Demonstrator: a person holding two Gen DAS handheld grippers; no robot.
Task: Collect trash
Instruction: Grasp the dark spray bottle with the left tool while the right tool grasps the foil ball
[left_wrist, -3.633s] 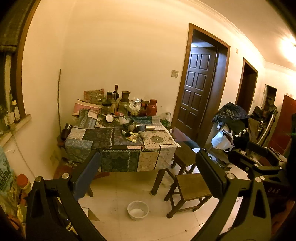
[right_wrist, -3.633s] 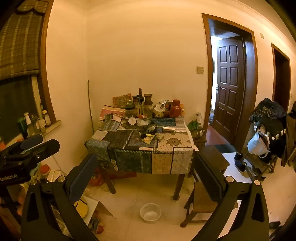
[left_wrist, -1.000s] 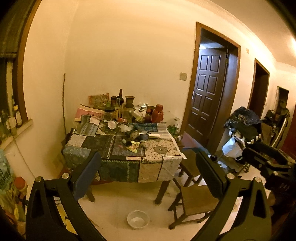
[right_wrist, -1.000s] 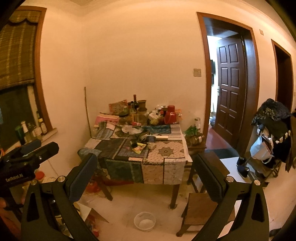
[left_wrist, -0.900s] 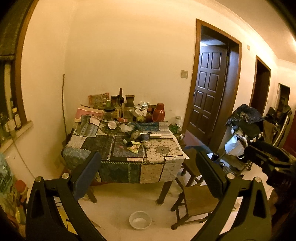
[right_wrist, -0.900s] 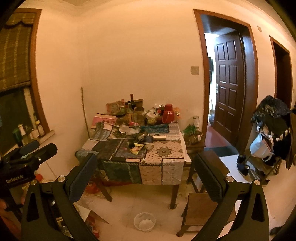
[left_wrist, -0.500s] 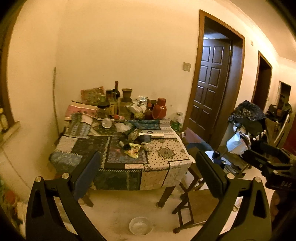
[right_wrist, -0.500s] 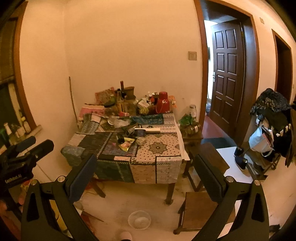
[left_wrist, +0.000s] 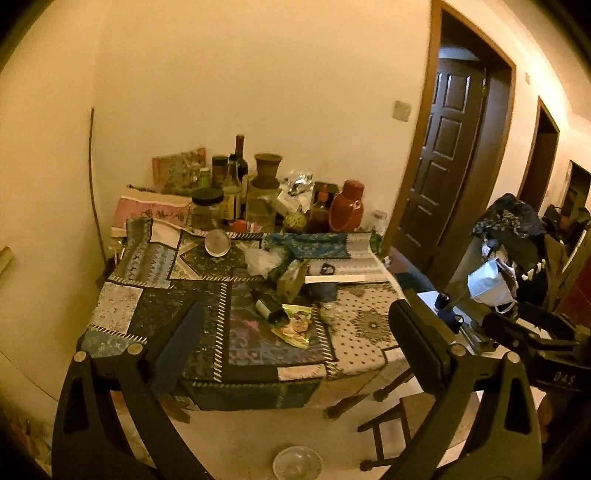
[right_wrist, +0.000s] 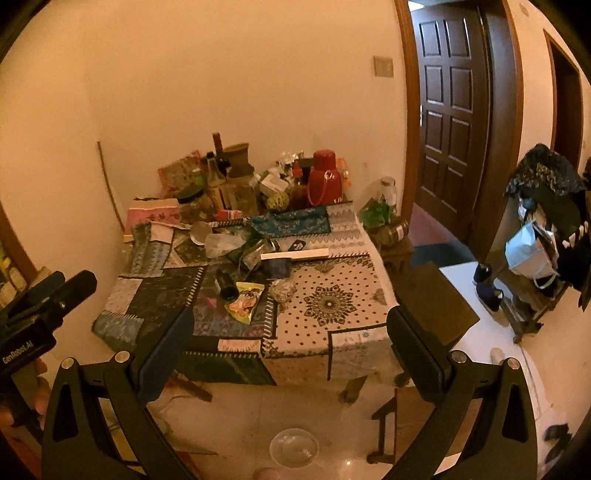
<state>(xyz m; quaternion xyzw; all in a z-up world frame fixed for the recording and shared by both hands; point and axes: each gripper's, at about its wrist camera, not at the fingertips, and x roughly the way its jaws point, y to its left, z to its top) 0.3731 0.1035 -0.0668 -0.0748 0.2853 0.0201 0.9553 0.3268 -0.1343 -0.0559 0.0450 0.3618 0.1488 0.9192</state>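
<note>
A table with a patchwork cloth (left_wrist: 155, 314) (right_wrist: 332, 332) stands against the far wall, littered with trash. A yellow snack wrapper (left_wrist: 293, 325) (right_wrist: 245, 301) lies mid-table beside a tipped dark bottle (left_wrist: 267, 306) (right_wrist: 225, 284). A crumpled clear plastic bag (left_wrist: 260, 260) (right_wrist: 221, 242) and a crumpled foil ball (right_wrist: 282, 290) lie nearby. My left gripper (left_wrist: 295, 332) is open and empty, short of the table's near edge. My right gripper (right_wrist: 290, 328) is open and empty, also short of the table.
Bottles, jars and a red thermos (left_wrist: 347, 210) (right_wrist: 325, 182) crowd the table's back. A clear bowl (left_wrist: 297, 463) (right_wrist: 293, 448) sits on the floor in front. Wooden stools (left_wrist: 395, 417) (right_wrist: 432, 291) stand at the right. A cluttered rack (right_wrist: 543, 229) and dark door (right_wrist: 454, 110) are further right.
Both grippers have moved closer to the table and now look down on it more; the table fills more of each view. Jaws stay open and empty.
</note>
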